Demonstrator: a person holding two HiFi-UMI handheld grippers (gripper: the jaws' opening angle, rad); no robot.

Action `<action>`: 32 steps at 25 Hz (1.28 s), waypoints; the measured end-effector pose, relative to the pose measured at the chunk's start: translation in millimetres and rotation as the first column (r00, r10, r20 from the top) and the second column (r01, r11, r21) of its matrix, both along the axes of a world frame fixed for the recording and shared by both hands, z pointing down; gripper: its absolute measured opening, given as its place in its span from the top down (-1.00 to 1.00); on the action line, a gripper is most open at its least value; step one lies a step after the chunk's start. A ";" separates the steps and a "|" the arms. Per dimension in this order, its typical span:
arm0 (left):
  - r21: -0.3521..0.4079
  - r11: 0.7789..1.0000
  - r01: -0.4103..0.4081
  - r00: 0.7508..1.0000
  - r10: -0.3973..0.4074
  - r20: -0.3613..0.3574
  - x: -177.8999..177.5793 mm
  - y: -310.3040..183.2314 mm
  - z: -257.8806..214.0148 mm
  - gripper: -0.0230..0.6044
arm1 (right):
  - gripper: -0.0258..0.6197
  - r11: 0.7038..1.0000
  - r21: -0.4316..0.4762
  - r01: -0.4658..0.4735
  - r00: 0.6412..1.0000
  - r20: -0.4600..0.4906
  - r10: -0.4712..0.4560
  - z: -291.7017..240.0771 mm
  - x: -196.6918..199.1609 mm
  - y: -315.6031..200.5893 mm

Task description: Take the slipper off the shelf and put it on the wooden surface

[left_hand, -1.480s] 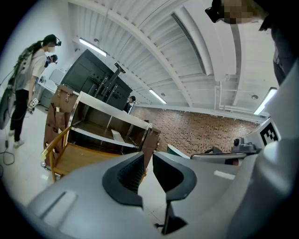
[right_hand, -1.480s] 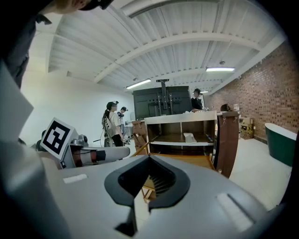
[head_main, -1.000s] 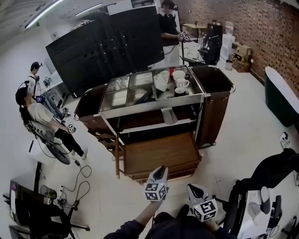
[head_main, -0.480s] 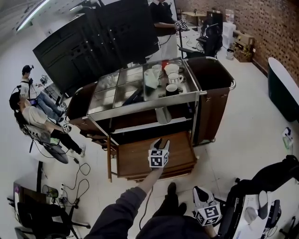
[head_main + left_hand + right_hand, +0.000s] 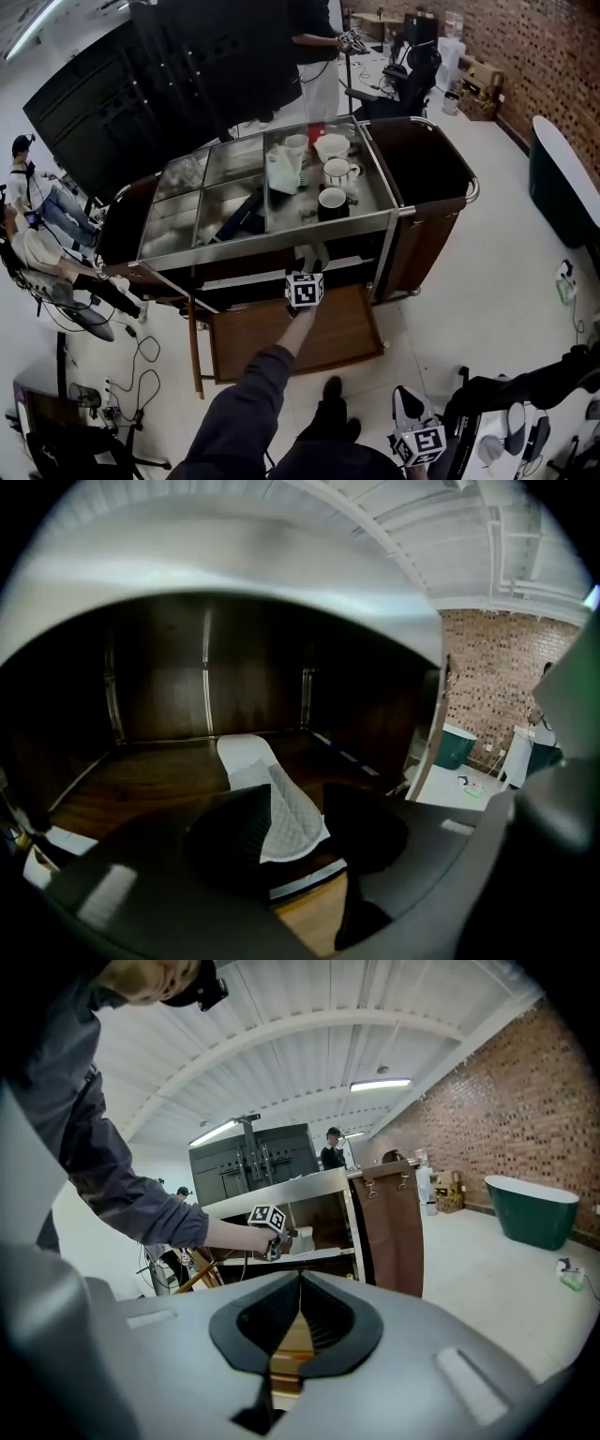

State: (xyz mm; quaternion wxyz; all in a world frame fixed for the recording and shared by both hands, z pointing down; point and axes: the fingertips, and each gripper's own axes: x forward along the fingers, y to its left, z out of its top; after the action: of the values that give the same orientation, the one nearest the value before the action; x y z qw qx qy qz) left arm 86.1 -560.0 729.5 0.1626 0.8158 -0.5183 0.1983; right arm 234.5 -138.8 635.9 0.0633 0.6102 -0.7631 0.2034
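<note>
As its jaws open on either side of the white slipper (image 5: 251,761), the left gripper (image 5: 298,814) reaches into the shelf's (image 5: 141,780) front edge, arm stretched forward. The right gripper (image 5: 300,1312) hangs low by the body, jaws pressed together.

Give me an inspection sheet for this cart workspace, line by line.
Surface: wooden surface bare, below the shelf.
Job's things: white slipper lying on the shelf.
Clutter: cups on the cart top.
Grippers: left gripper opening, slipper between its jaws, not gripped; right gripper shut, empty.
Cables: cable on the floor left of the cart.
Surroundings: seated person, brick wall, green tub.
</note>
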 end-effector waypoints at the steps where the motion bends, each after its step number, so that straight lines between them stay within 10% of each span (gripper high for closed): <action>1: -0.004 1.000 -0.001 1.000 0.001 0.012 0.2 -14.0 6.0 0.35 | 0.92 1.000 0.003 0.007 1.000 -0.004 -0.007 -1.3 -1.5 -12.3; 11: -0.066 0.998 0.022 0.998 -0.018 0.054 -4.2 -109.2 63.6 0.38 | 0.92 0.994 0.039 0.106 0.993 -0.058 -0.103 -12.8 -25.6 -149.5; 18: -0.059 0.997 0.051 0.999 -0.049 0.020 -14.9 -114.1 65.6 0.87 | 0.92 0.992 0.025 0.124 0.991 -0.046 -0.123 -4.1 -34.1 -162.0; 32: -0.115 0.992 0.047 0.983 -0.067 -0.174 7.5 133.2 57.3 0.87 | 0.92 0.995 0.034 0.095 0.995 -0.028 -0.094 -8.6 -25.9 -50.5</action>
State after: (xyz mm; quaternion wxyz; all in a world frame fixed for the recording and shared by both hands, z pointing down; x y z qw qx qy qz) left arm 93.6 -426.8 786.8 0.2584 0.8048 -0.5133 0.1484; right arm 208.5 -189.3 627.4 0.0719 0.5770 -0.7937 0.1786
